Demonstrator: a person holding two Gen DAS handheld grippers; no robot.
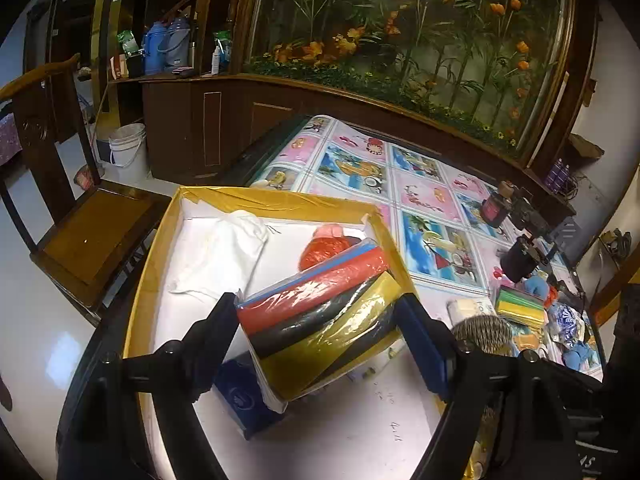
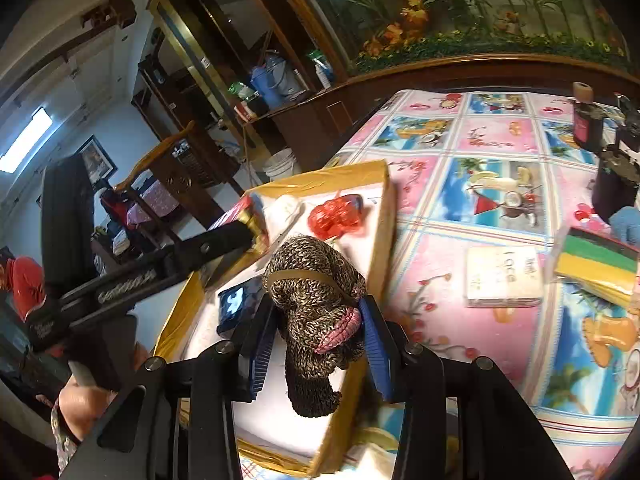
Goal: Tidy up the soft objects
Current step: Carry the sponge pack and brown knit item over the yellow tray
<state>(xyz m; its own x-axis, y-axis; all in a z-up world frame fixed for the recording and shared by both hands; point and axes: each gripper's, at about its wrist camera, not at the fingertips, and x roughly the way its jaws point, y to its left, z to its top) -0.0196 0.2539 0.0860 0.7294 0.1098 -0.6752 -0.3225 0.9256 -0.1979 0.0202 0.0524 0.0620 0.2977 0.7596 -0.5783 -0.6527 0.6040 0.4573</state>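
A: Well, where is the clear plastic pack of rolled red, black and yellow sheets [image 1: 320, 316]?

B: Pinched between the two fingers of the left tool [image 1: 320, 320], which stand wide apart on its two sides. It hangs tilted over the near right part of the shallow yellow-walled cardboard box with a white floor [image 1: 160, 248].

A: And the other tool?

B: The right tool [image 2: 320, 324] is pressed on a bundle of brown-and-black speckled knitted socks with pink trim, bound by a rubber band [image 2: 316, 304]. The bundle hangs above the box's near right edge.

A: What lies inside the box?

B: A folded white cloth [image 1: 224, 252] towards its far left, a crinkly red-orange plastic bundle [image 1: 326, 250] by its far right wall, and a dark blue packet [image 1: 244, 396] near its front.

A: Outside the box?

B: To its right, on the surface under a pink-and-blue picture-print cloth [image 1: 424, 196], a white tissue pack [image 2: 504, 276] and a second pack of green, black and yellow sheets [image 2: 596, 264].
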